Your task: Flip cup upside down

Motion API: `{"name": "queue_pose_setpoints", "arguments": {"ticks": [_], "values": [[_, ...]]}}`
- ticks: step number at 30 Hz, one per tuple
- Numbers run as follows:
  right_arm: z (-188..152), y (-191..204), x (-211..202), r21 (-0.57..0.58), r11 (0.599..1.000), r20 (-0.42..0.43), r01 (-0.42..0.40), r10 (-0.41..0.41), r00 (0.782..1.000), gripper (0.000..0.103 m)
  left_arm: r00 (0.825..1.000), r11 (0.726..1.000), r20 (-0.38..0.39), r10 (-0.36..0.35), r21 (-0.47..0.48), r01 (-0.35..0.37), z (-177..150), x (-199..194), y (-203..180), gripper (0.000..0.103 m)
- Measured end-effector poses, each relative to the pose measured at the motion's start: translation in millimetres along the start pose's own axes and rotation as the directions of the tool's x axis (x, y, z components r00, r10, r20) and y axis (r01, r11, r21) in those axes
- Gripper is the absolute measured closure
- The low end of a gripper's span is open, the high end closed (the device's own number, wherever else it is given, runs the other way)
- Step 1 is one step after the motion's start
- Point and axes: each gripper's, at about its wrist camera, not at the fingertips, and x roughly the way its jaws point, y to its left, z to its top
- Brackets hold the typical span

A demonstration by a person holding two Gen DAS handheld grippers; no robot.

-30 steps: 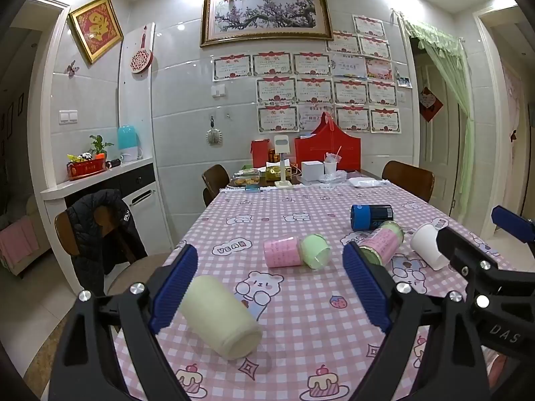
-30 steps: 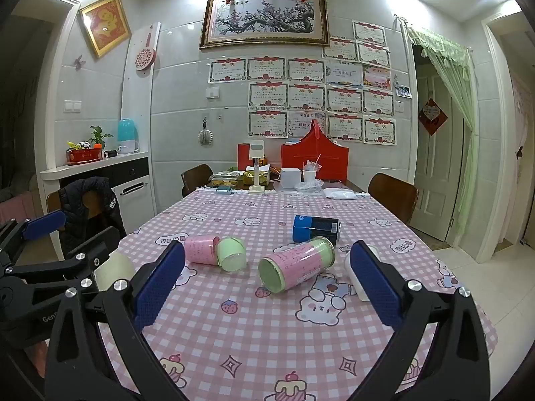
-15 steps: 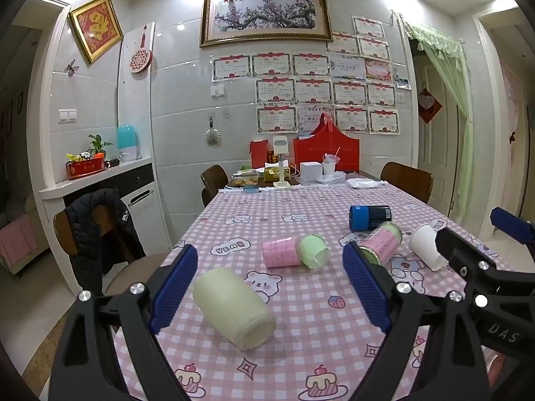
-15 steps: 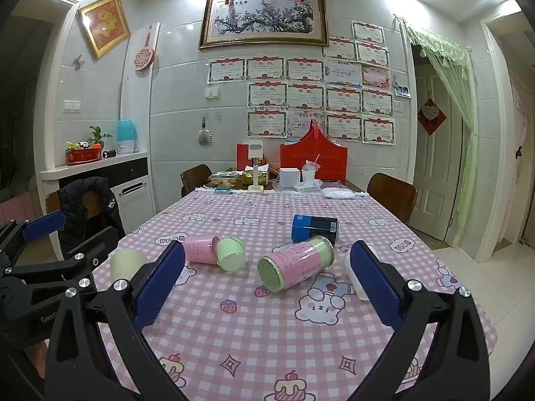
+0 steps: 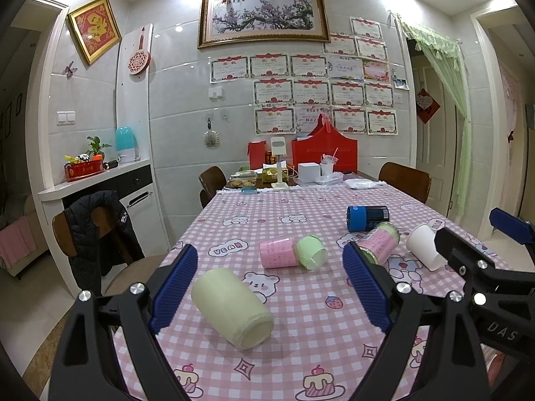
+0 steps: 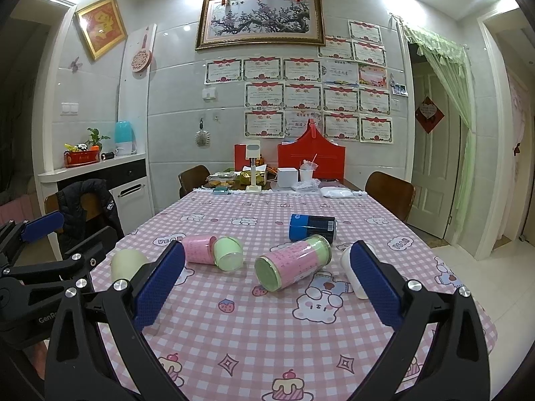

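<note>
The left gripper (image 5: 265, 287) is hovering low over the near end of the table (image 5: 301, 361) with its jaws spread wide, nothing between the blue pads (image 5: 174, 289) being gripped. A pale yellow cup (image 5: 232, 307) is lying on its side on the pink checked cloth, sitting in the gap between those pads but nearer the left one, its round end facing the camera and to the right. Whether the pad is touching it cannot be told.

The right gripper (image 6: 267, 289) is also hanging wide open, above the cloth and empty. From its view the yellow cup is showing at the left, partly hidden behind the left gripper's frame.

Farther along the table, a pink cup (image 5: 277, 253) and a green cup (image 5: 311, 252) are lying on their sides, touching mouth to mouth. To their right a pink-and-green tumbler (image 6: 292, 262) is lying tilted toward the camera, with a blue can (image 6: 312, 226) on its side just behind it. A white cup (image 5: 423, 246) is lying just beside the tumbler, partly covered by the right gripper's finger.
</note>
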Motion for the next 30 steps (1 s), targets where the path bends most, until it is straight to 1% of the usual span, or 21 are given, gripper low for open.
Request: {"name": "queue_pose_setpoints", "arguments": {"ticks": [30], "values": [[0.9,-7.4,-1.3,0.006,1.000,0.003,0.005,-0.005,1.000,0.008,1.000,1.000,0.002,0.001,0.004,-0.001,2.2,-1.2,-2.5,0.016]]}}
